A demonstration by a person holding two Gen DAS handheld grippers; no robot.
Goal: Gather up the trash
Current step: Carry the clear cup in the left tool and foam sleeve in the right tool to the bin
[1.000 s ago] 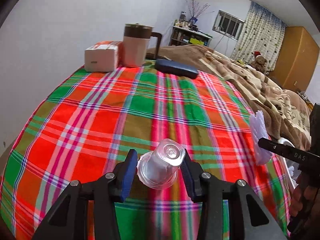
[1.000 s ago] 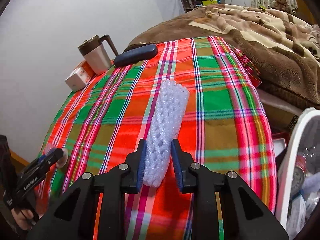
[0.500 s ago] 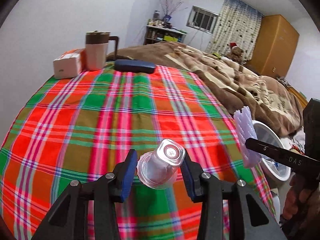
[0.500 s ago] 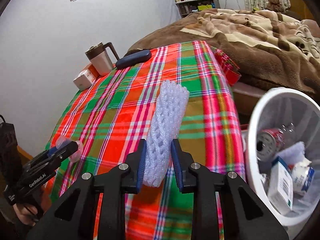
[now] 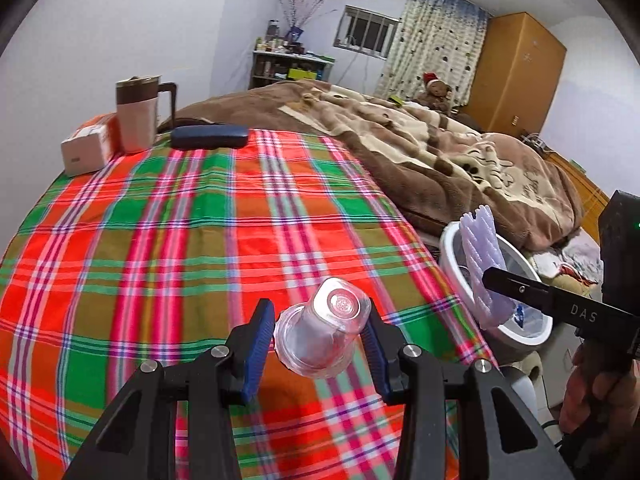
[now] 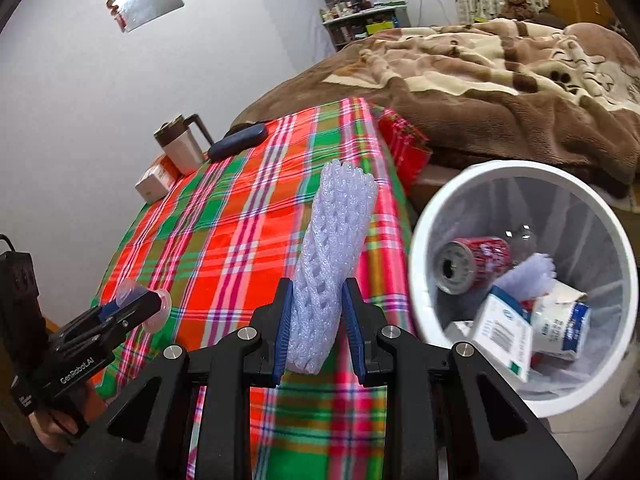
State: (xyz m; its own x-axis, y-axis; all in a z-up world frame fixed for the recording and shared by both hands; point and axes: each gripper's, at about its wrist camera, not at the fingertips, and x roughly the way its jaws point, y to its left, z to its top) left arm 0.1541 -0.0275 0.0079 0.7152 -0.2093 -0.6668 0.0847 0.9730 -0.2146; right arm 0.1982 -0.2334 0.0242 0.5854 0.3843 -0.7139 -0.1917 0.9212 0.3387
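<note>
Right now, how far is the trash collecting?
Done: a can, cartons and wrappers lie in the white bin. In hand: the left hand-held gripper grips a clear plastic cup, the right hand-held gripper a foam net sleeve. Left: dropping both in.

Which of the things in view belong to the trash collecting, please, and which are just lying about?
Part of the job: clear plastic cup in the left gripper; white foam net in the right gripper; white trash bin.

Just lying about: lidded mug; small box; dark blue case; brown blanket; teddy bear.
</note>
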